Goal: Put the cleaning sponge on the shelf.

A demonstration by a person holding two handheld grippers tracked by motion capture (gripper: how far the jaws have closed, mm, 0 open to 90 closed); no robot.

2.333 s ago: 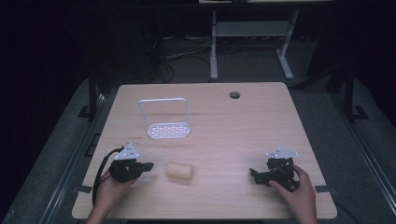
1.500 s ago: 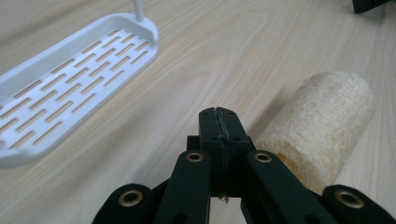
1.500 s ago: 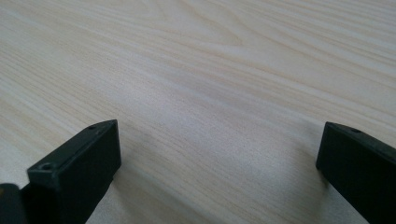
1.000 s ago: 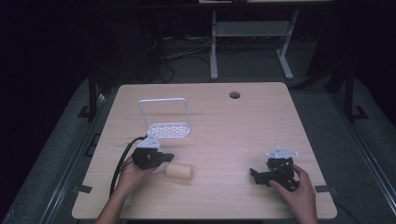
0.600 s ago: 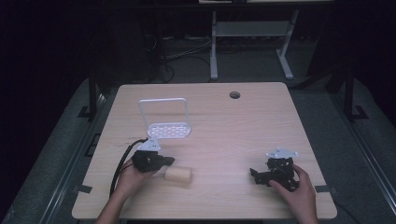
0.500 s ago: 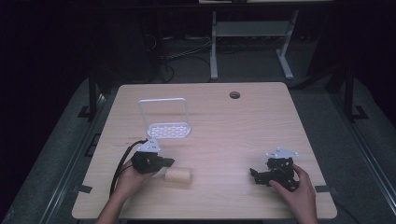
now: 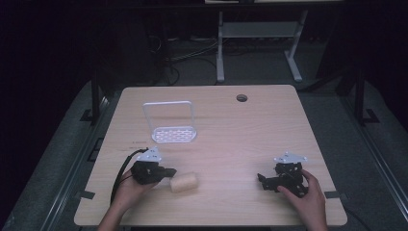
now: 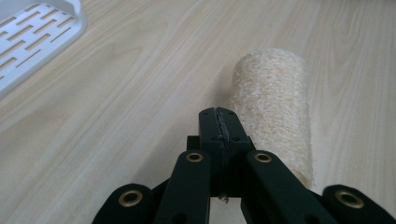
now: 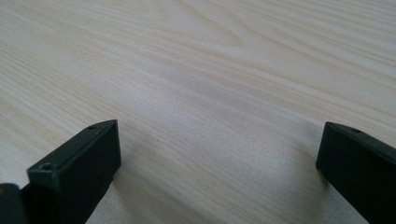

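A pale, rough cylinder like a loofah roll (image 7: 184,182) lies on the wooden table (image 7: 240,134) near its front left. My left gripper (image 7: 169,172) rests just left of it, jaws shut with nothing between them. In the left gripper view the closed jaw tips (image 8: 219,125) sit beside the roll (image 8: 273,112), close to its left side. My right gripper (image 7: 262,179) rests low on the table at the front right. In the right gripper view its fingers (image 9: 79,163) stand wide apart, open over bare wood.
A white slotted rack with an upright wire frame (image 7: 174,134) stands behind the left gripper, its corner in the left gripper view (image 8: 37,28). A round cable hole (image 7: 241,98) lies at the table's far side. A black cable (image 7: 124,168) trails from the left gripper.
The left hand and its gripper moved right and slightly forward from the table's front left until the tips came beside the roll. The right gripper stayed in place.
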